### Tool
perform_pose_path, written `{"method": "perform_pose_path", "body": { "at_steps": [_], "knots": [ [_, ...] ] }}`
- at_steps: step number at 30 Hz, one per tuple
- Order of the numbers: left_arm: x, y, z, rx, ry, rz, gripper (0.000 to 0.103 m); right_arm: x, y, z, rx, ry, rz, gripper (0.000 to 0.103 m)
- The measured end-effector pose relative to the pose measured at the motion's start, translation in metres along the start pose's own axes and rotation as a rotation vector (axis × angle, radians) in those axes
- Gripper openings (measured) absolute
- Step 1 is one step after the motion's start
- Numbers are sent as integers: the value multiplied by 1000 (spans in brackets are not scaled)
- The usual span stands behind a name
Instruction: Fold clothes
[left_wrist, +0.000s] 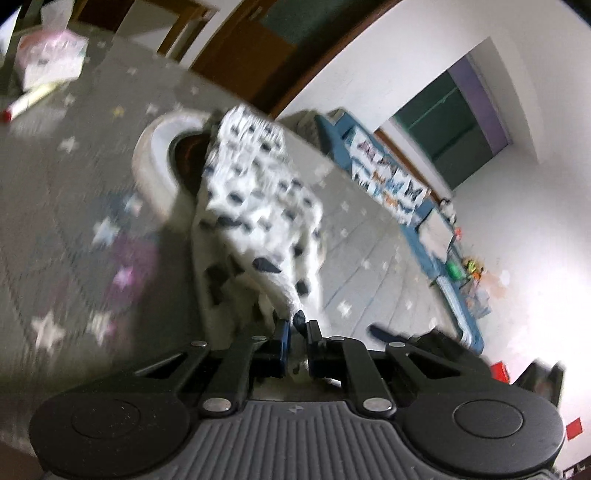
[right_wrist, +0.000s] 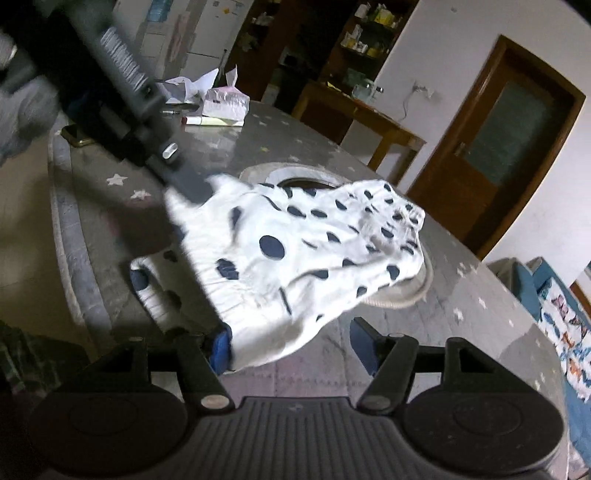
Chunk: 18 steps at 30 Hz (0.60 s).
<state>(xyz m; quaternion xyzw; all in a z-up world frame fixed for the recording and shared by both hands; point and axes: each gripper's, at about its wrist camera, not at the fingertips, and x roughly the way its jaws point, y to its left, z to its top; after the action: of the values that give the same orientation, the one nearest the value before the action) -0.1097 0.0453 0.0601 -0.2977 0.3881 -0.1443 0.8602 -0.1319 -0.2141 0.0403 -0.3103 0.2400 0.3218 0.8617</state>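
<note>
Fingers of left gripper (left_wrist: 298, 326) pinched tight on corner of spotted garment (right_wrist: 303, 254), lifting it off grey star-print table (right_wrist: 480, 295). Right gripper (right_wrist: 291, 349) stands apart, cloth edge draped between its fingers, not clamped. Garment looks light, soft, limp white cotton with navy dots; sags, bunches. I judge hem corners best hold. Rope-rimmed basket (right_wrist: 402, 295) sits beneath.

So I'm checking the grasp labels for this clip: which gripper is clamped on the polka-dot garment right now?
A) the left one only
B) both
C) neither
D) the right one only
A: the left gripper is shut on a corner of the polka-dot garment, while the right gripper stands open with the cloth lying loose over one finger.
</note>
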Motion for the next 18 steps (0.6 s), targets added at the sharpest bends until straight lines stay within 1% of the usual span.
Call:
{"method": "perform_pose_path", "body": {
  "at_steps": [2, 4, 7, 10, 11, 12, 13, 15, 17, 18],
  "knots": [
    [4, 6, -8, 14, 30, 37, 11, 1, -1, -2, 7, 15, 24, 66],
    [5, 11, -13, 28, 44, 65, 12, -2, -3, -4, 5, 13, 57, 66],
    [-5, 10, -12, 62, 33, 57, 15, -11, -9, -4, 14, 11, 118, 66],
    [-18, -5, -9, 160, -1, 57, 16, -22, -24, -2, 60, 12, 192, 66],
    [-21, -10, -6, 188, -17, 59, 19, -24, -29, -1, 85, 12, 213, 66],
    [-23, -15, -4, 212, -36, 60, 24, -26, -39, 2, 132, 10, 241, 66],
    [-25, -19, 0, 232, -55, 58, 27, -27, -47, 4, 173, 4, 257, 66],
    [-22, -26, 10, 254, -88, 51, 27, -23, -61, 10, 232, -16, 270, 65],
    [-14, -32, 20, 274, -123, 44, 27, -14, -71, 16, 263, -34, 265, 65],
    [-8, -33, 26, 282, -137, 44, 24, -6, -75, 20, 276, -40, 267, 64]
  ]
}}
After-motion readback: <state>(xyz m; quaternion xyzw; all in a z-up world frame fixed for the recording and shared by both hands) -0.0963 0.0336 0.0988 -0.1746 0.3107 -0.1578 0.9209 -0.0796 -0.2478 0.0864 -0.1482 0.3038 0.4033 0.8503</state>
